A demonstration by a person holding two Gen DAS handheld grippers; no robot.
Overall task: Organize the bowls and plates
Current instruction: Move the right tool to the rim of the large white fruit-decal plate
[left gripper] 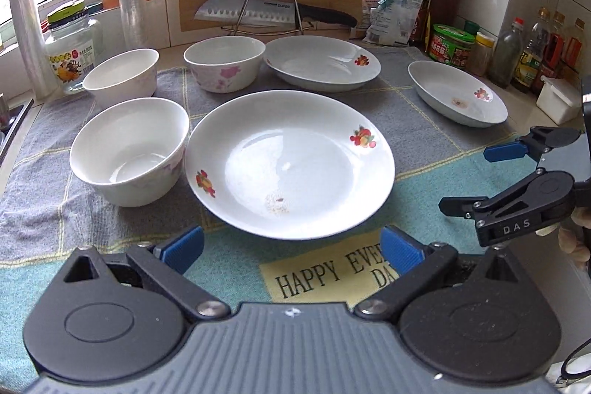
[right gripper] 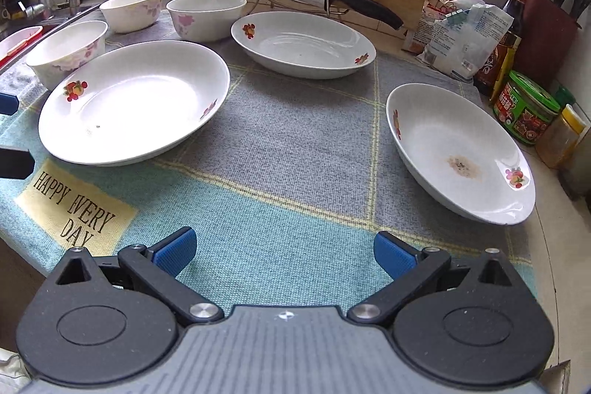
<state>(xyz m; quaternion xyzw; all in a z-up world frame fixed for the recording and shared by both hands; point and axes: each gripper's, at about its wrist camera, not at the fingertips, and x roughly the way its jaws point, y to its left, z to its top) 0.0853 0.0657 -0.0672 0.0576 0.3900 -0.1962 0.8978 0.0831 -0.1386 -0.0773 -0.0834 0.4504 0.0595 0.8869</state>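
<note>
Landmark: large white round plate with red flower prints (left gripper: 290, 163), lying on the grey and teal woven cloth (right gripper: 280, 150).
Left gripper (left gripper: 291, 246): jaws spread wide, empty, just before that plate's near rim.
Right gripper (right gripper: 284, 250): jaws spread wide, empty, right of the plate above the cloth.
Bowls: three white floral bowls (left gripper: 129, 150) left of and behind the plate.
Other plates: two white oval dishes (right gripper: 460, 152) behind and right of the plate, well apart.

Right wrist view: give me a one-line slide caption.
Open right hand-held gripper hovers over the cloth, three plates and three bowls spread ahead.
</note>
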